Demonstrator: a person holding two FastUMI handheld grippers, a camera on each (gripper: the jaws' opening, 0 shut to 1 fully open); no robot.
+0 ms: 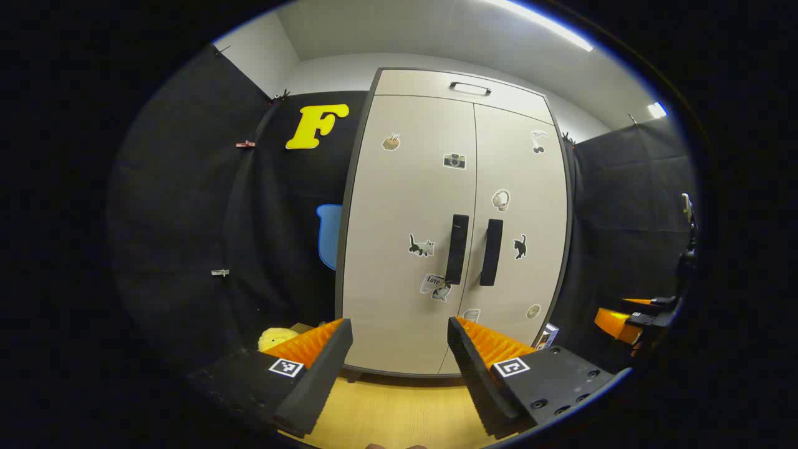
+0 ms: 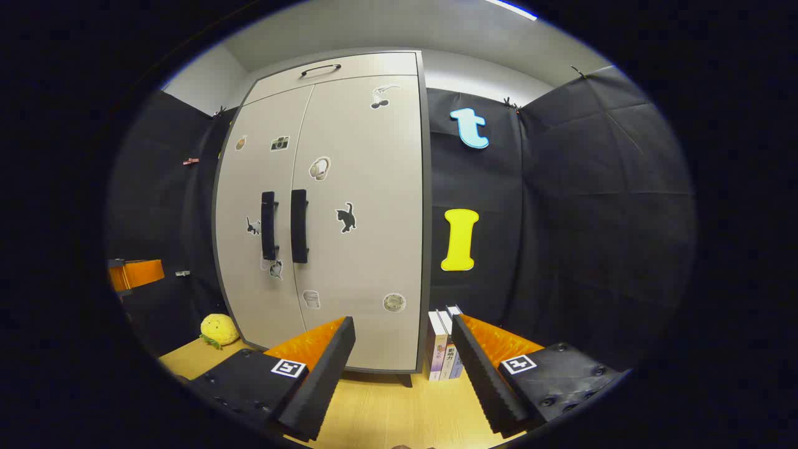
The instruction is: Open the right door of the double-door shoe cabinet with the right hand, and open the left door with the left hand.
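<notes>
A pale double-door shoe cabinet [image 1: 405, 187] stands ahead with both doors closed; stickers dot them. Its two dark vertical handles sit side by side at the centre seam: left handle [image 1: 457, 249], right handle [image 1: 491, 252]. My left gripper [image 1: 399, 349] is open, well short of the cabinet, with nothing between its fingers. In the right gripper view the cabinet [image 2: 361, 249] sits left of centre, with the left handle [image 2: 268, 225] and right handle [image 2: 299, 225]. My right gripper [image 2: 402, 349] is open and empty, aimed at the cabinet's lower right corner. The right gripper [image 1: 629, 318] also shows at the far right edge of the left gripper view.
The cabinet stands on a wooden surface [image 2: 386, 411]. A yellow plush toy [image 2: 218, 328] lies at its lower left. Books [image 2: 444, 343] stand upright by its right side. Black cloth walls enclose the booth. The other gripper [image 2: 134, 274] shows at the left edge.
</notes>
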